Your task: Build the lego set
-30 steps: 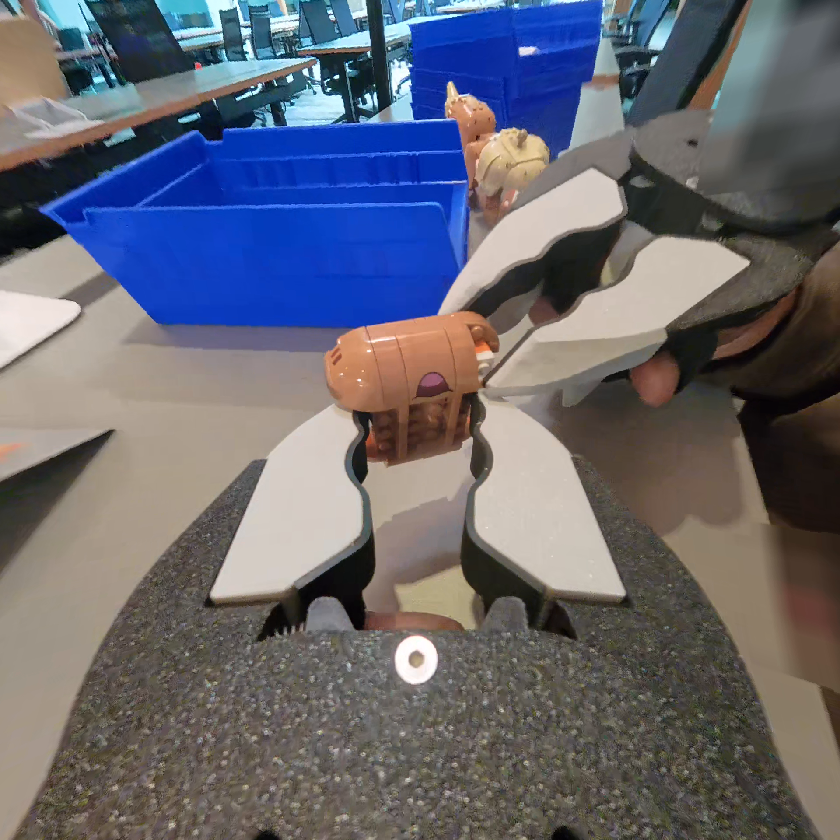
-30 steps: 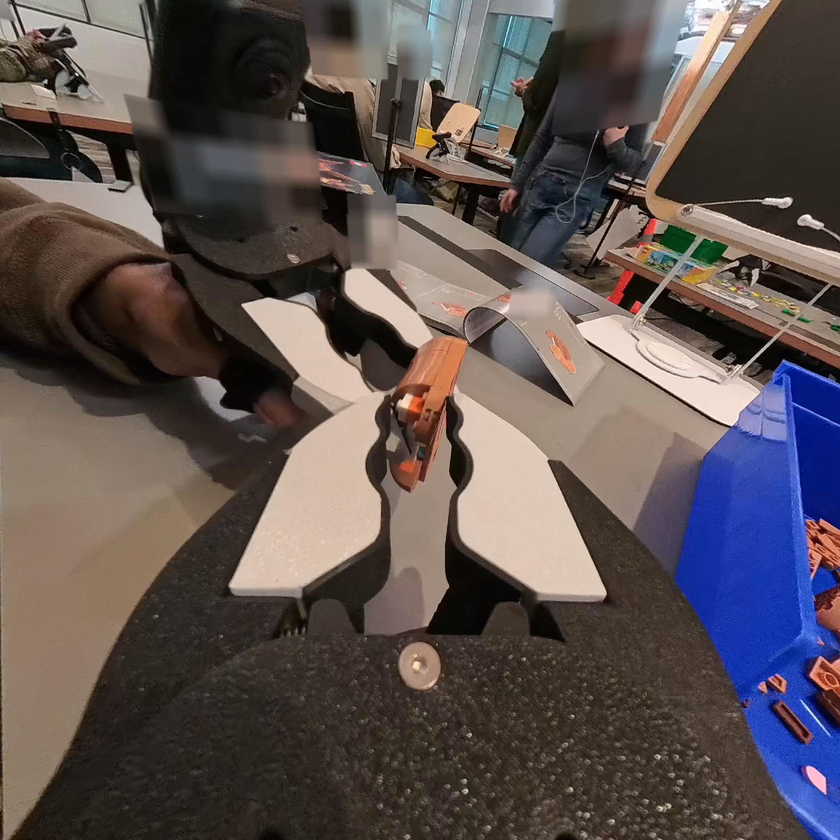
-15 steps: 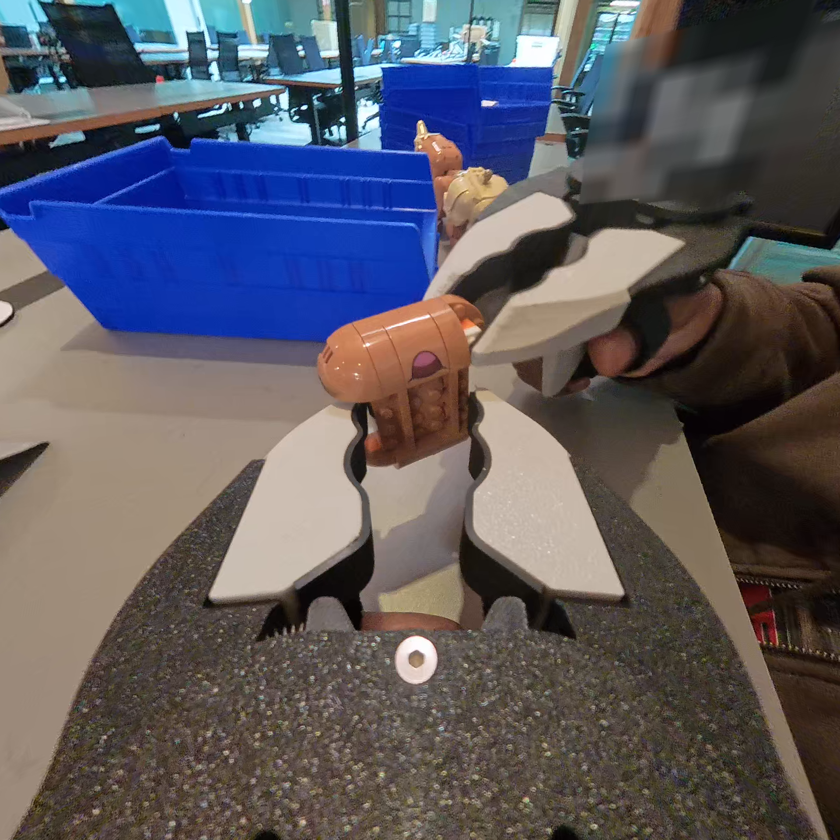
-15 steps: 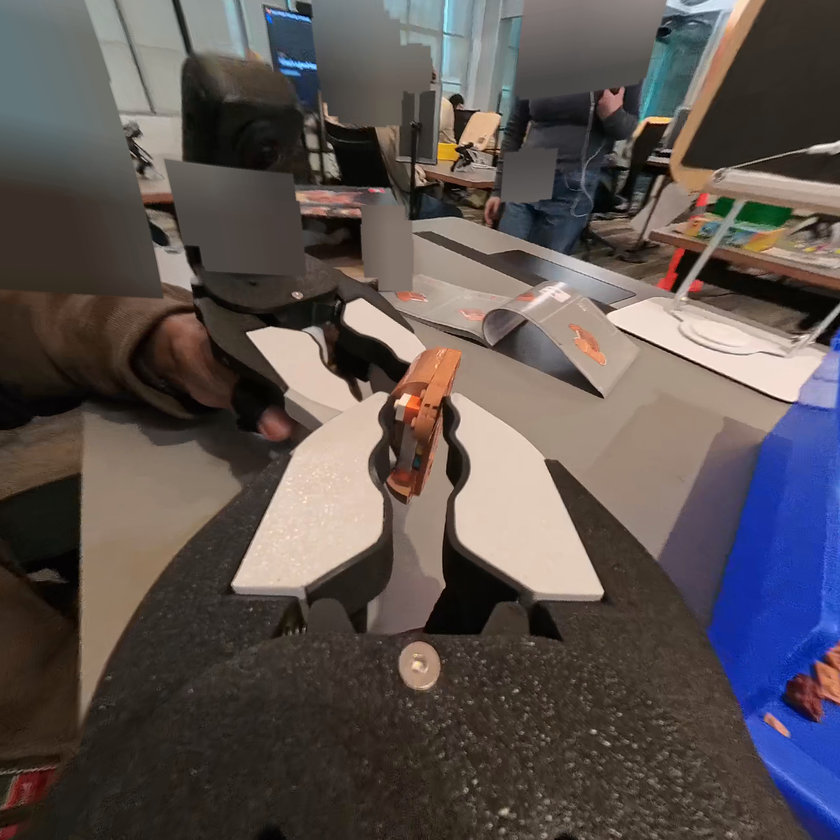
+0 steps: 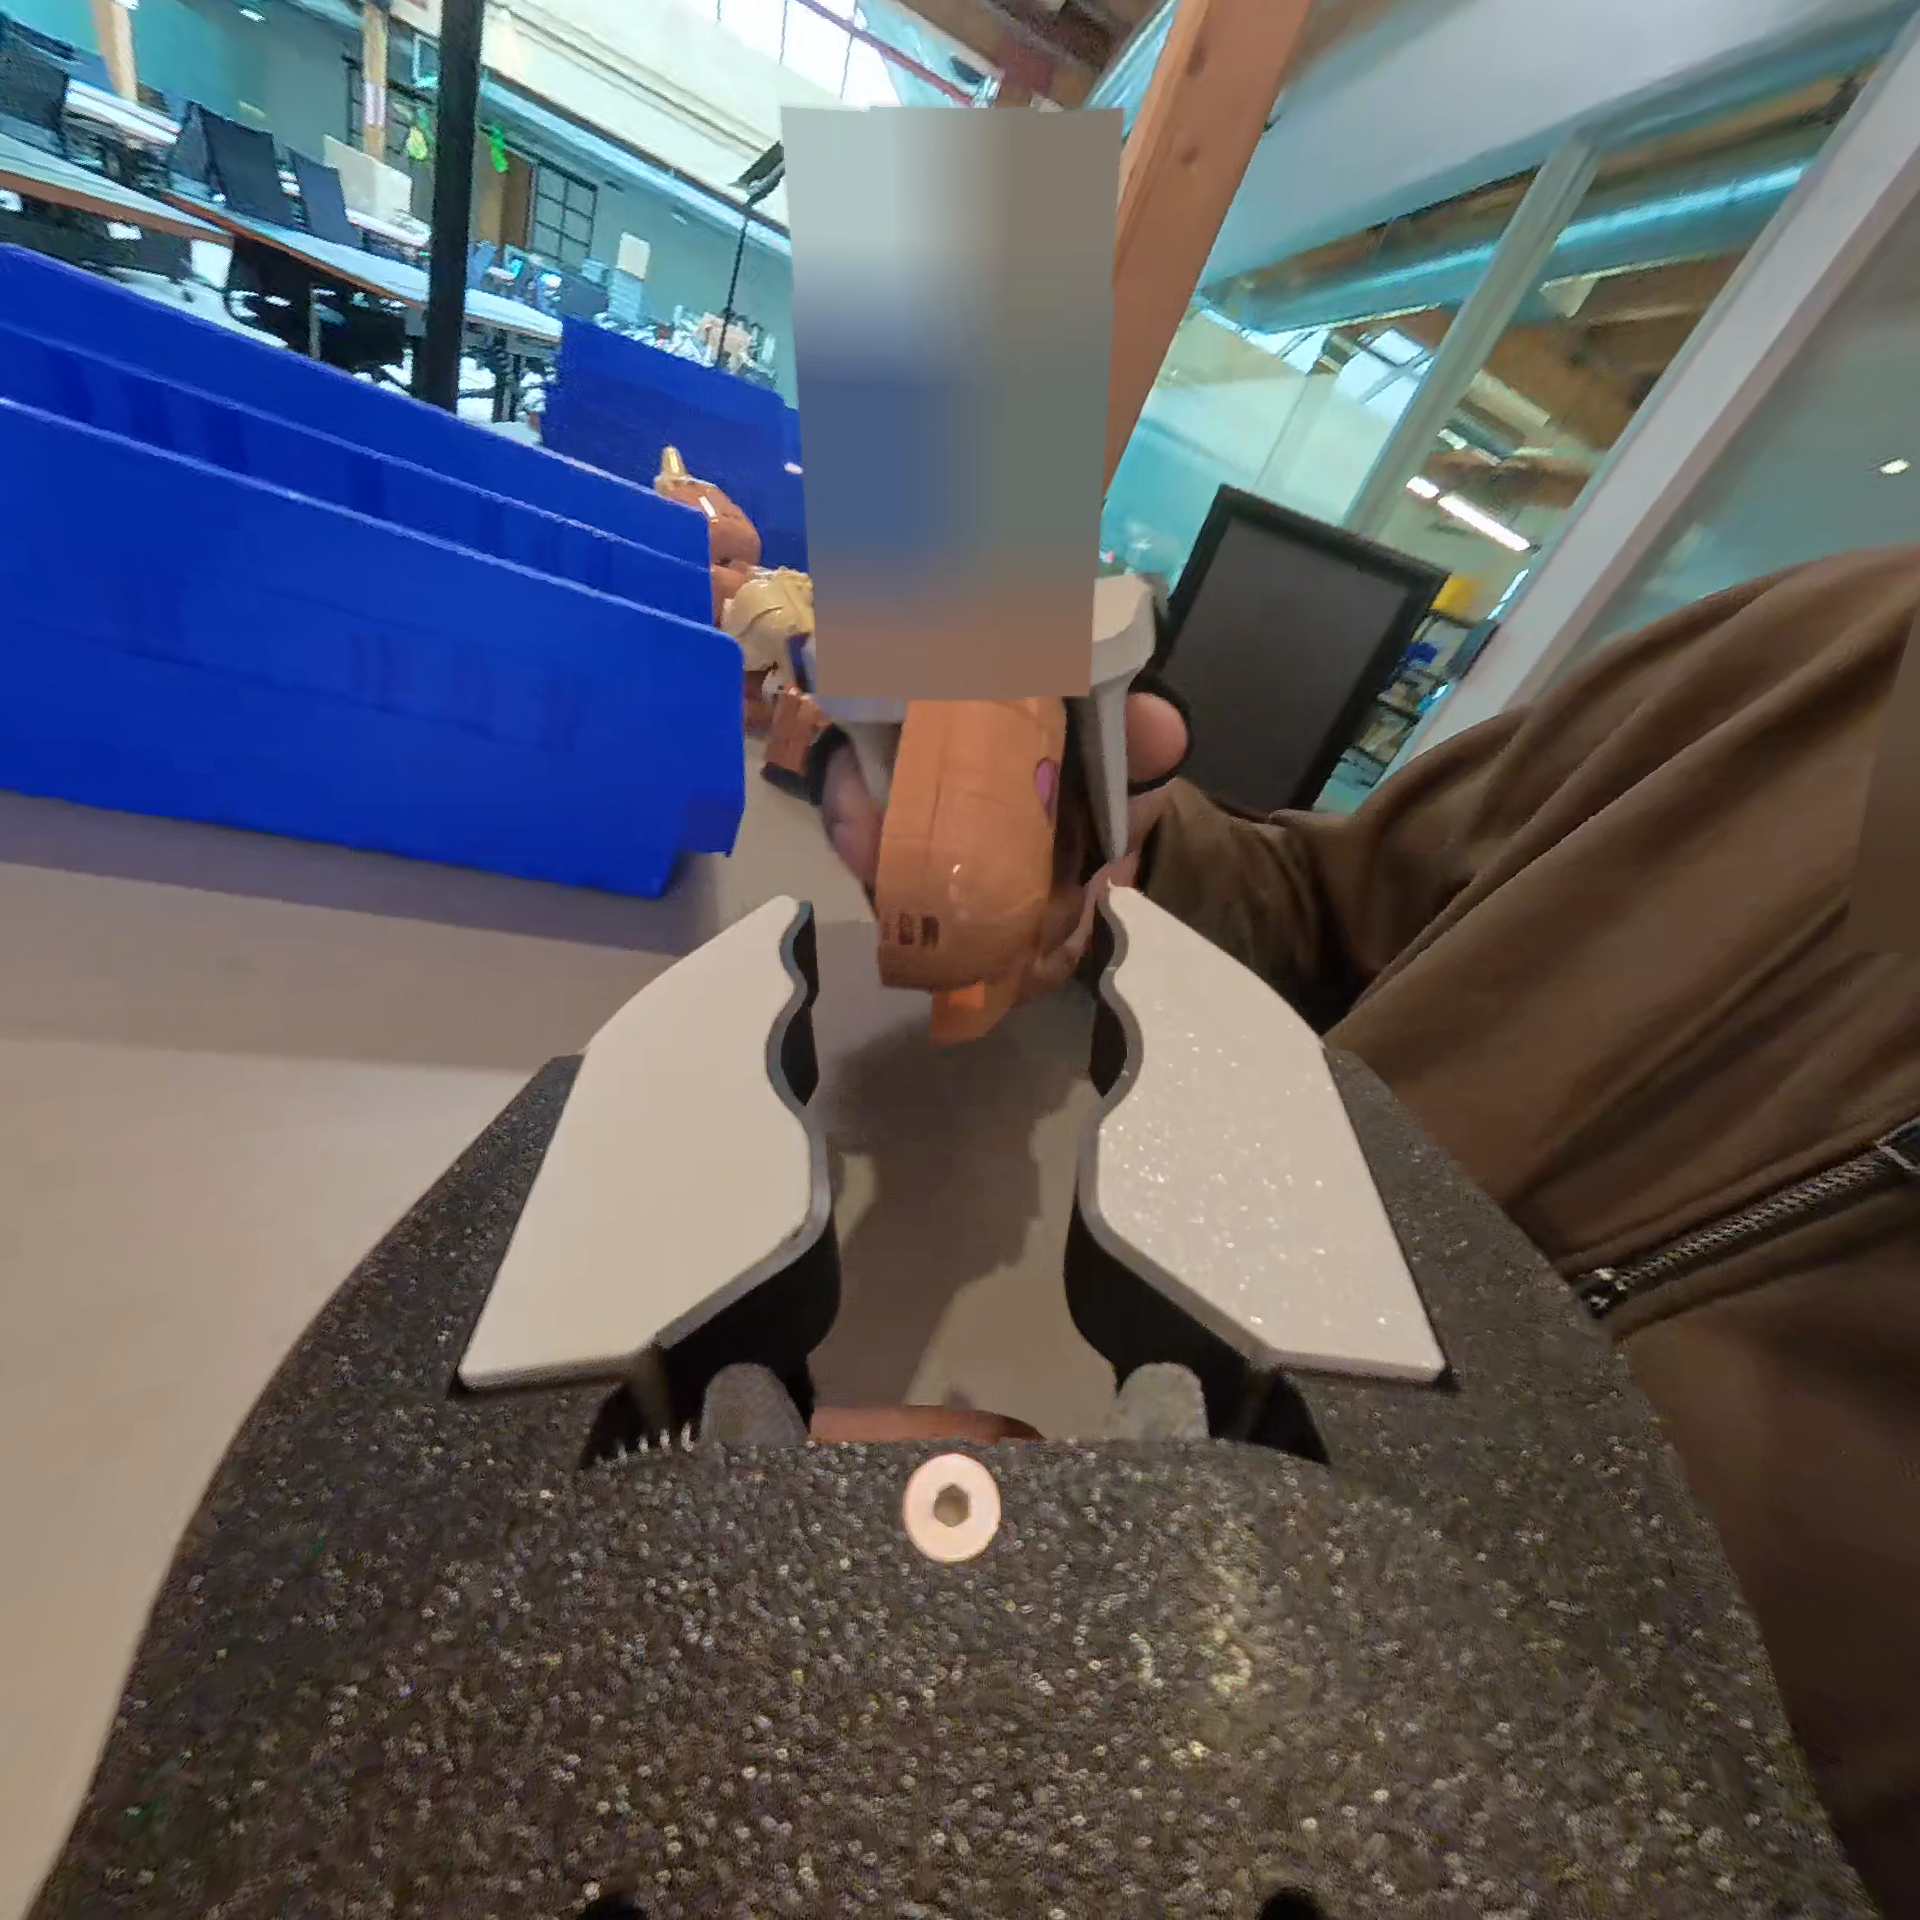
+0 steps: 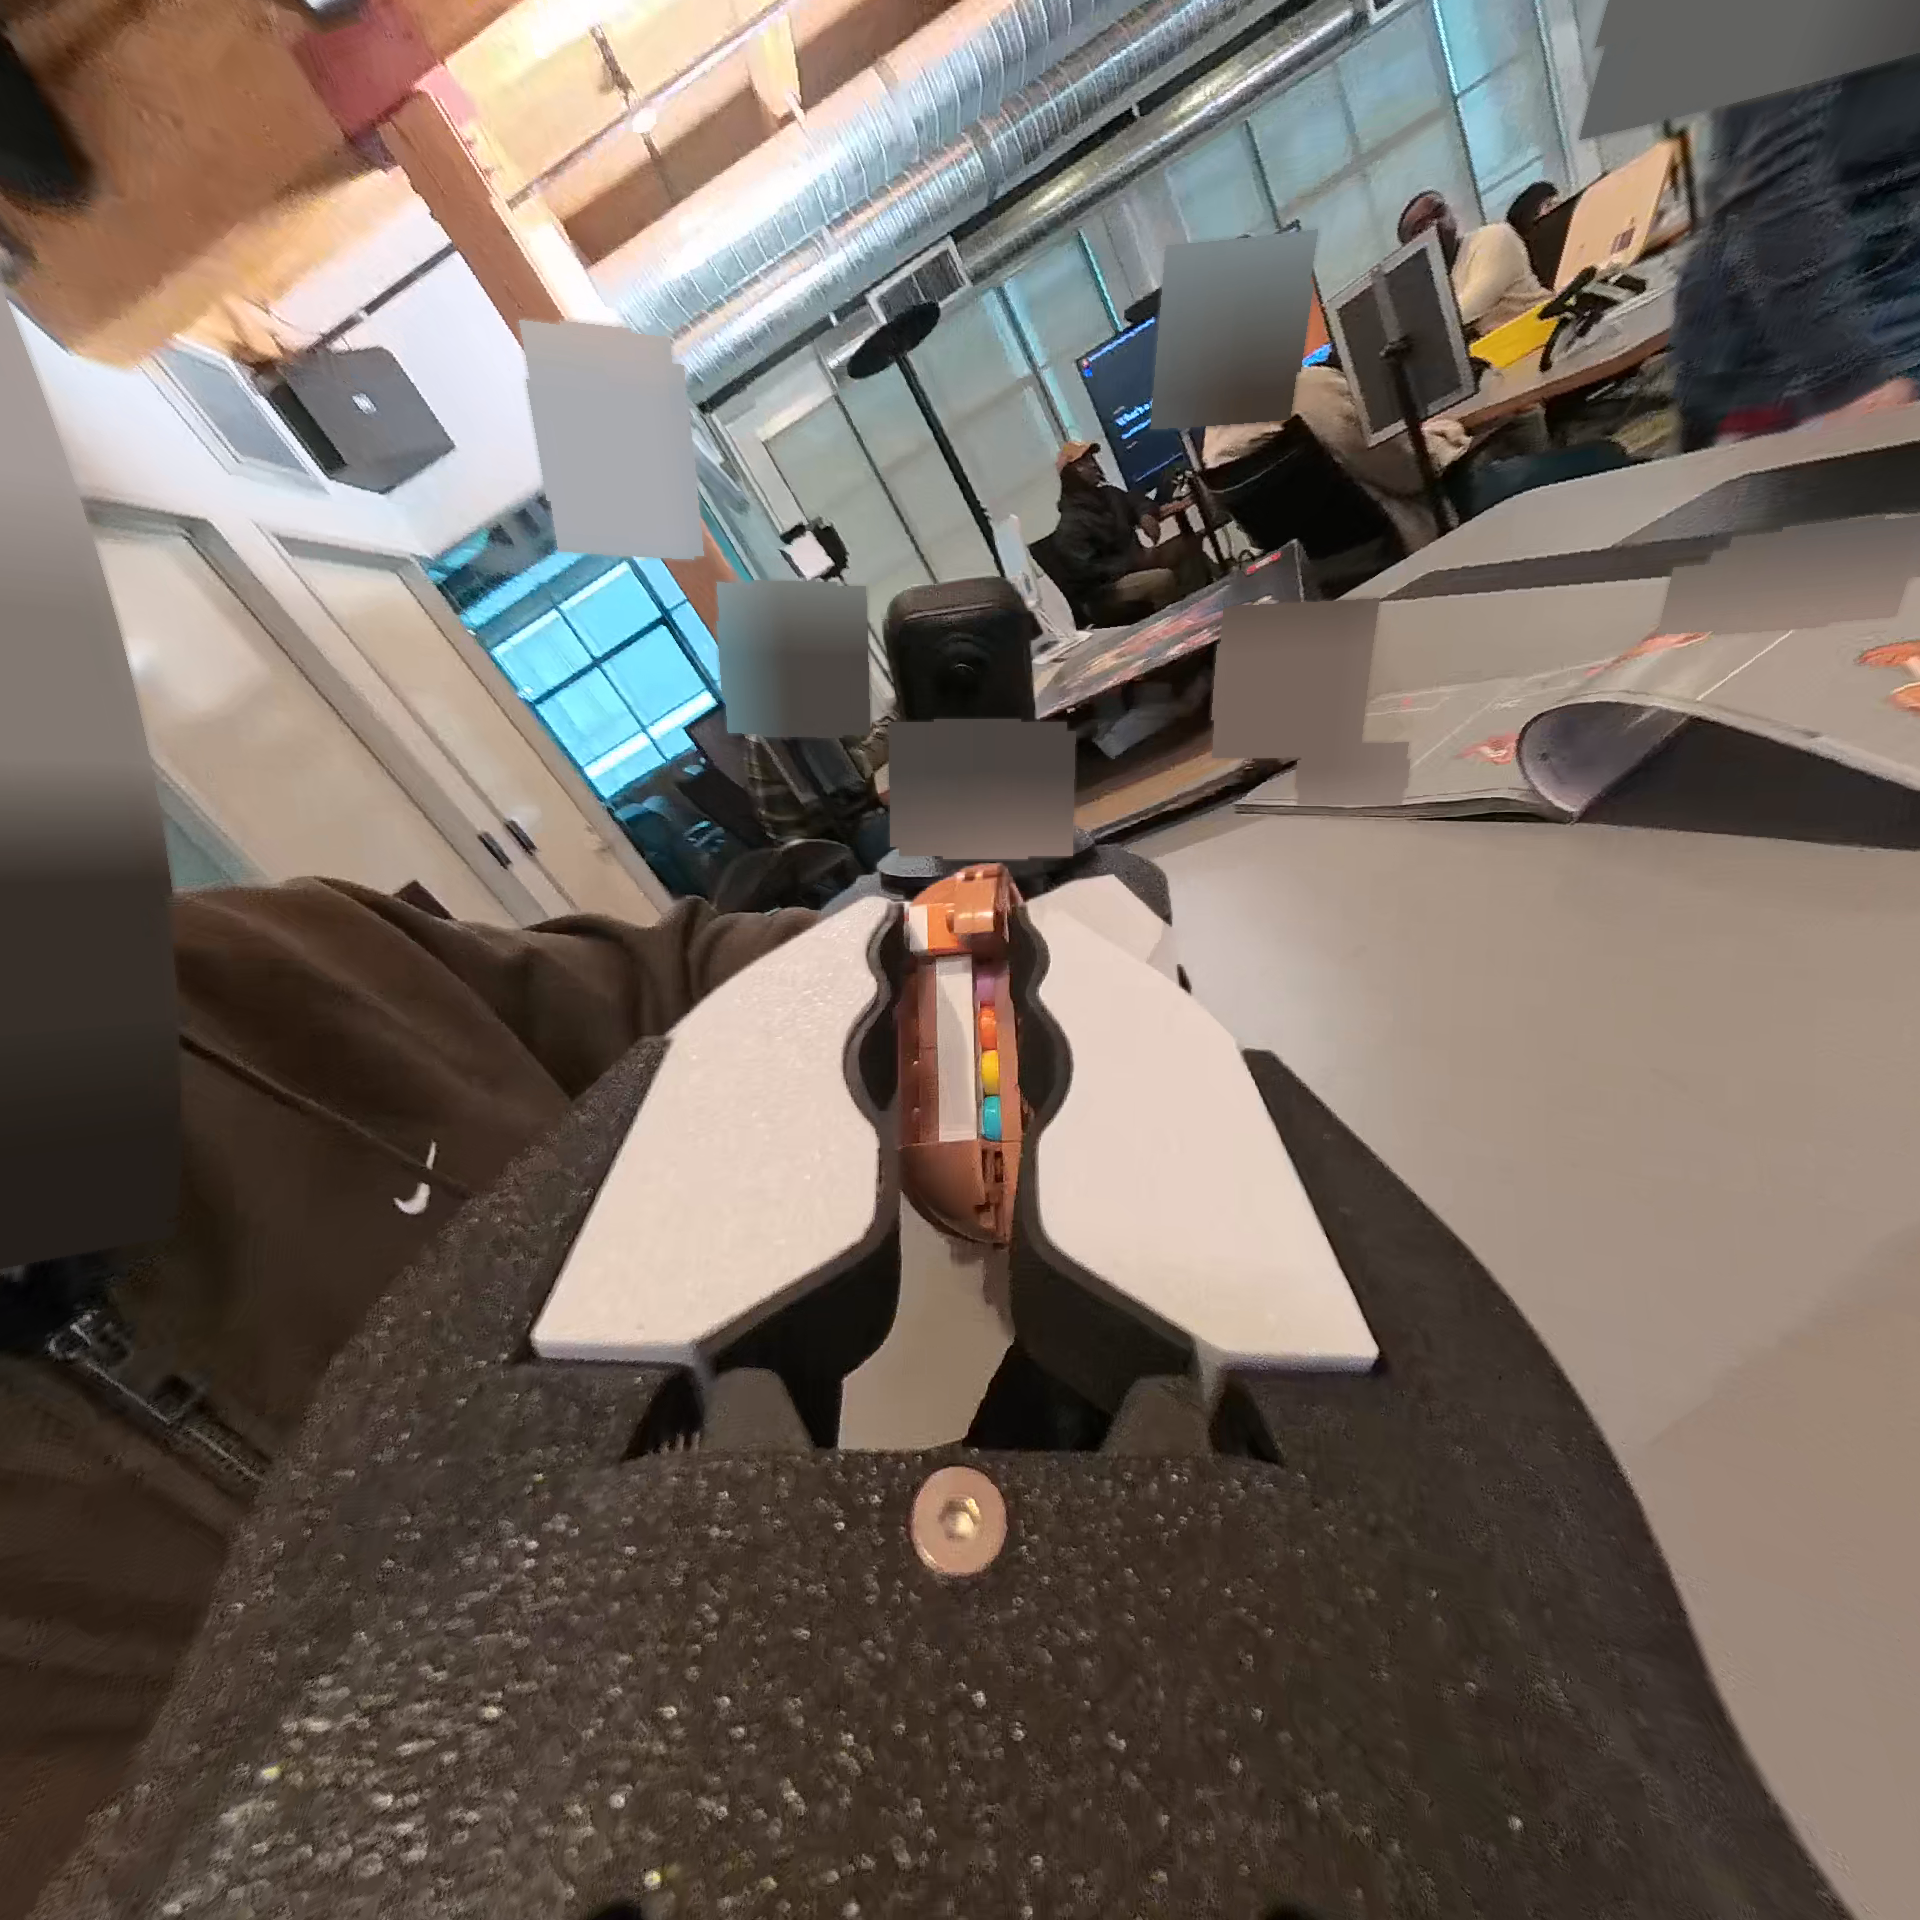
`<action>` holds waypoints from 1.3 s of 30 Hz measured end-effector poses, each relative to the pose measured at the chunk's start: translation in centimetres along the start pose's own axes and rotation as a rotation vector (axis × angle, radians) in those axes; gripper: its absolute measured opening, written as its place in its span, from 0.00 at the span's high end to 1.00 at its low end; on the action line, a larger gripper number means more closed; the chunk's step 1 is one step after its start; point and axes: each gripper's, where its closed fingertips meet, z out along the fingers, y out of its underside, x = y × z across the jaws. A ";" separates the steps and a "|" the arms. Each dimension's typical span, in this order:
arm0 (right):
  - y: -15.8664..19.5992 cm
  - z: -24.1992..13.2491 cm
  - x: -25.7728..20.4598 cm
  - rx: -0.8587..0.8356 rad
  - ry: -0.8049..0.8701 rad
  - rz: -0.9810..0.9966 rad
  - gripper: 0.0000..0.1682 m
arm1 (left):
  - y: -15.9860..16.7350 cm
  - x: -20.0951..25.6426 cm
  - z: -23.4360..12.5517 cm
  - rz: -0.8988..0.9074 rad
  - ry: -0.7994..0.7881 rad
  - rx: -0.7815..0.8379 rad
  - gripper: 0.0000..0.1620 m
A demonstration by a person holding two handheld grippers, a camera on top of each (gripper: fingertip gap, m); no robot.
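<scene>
A brown lego assembly [image 5: 966, 852] with a rounded shell and a row of coloured studs [image 6: 956, 1060] hangs in the air above the grey table. My right gripper [image 6: 956, 912] is shut on it, pinching it lengthwise between the jaws. In the left wrist view the right gripper's fingers [image 5: 1107, 769] clamp the assembly from both sides. My left gripper [image 5: 956, 902] is open and empty, its tips just below and on either side of the assembly, apart from it. Its fingers [image 6: 1143, 935] show just behind the assembly in the right wrist view.
Blue bins [image 5: 364, 675] stand on the table [image 5: 260, 1039] at the left. Built lego figures [image 5: 764, 613] stand beside them. An open instruction booklet [image 6: 1662, 727] lies at the far right. A brown sleeve [image 5: 1558, 883] fills the right side. People sit at desks behind. Left tips to right tips: about 4 centimetres.
My left gripper has let go of the assembly and opened. The right gripper now holds it alone and has turned it on end. Both views have tilted upward.
</scene>
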 end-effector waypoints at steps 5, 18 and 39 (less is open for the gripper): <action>-0.1 1.0 0.1 0.058 -0.024 0.055 0.89 | -1.0 0.4 0.0 -0.039 0.024 0.096 0.76; 1.1 -8.3 3.7 -0.258 0.548 -0.509 0.80 | -1.6 -2.4 -1.4 -0.183 -0.110 0.149 0.84; 10.1 -9.3 8.1 -0.847 0.595 -0.569 0.89 | -0.2 -2.0 -0.5 -0.208 -0.093 0.055 0.84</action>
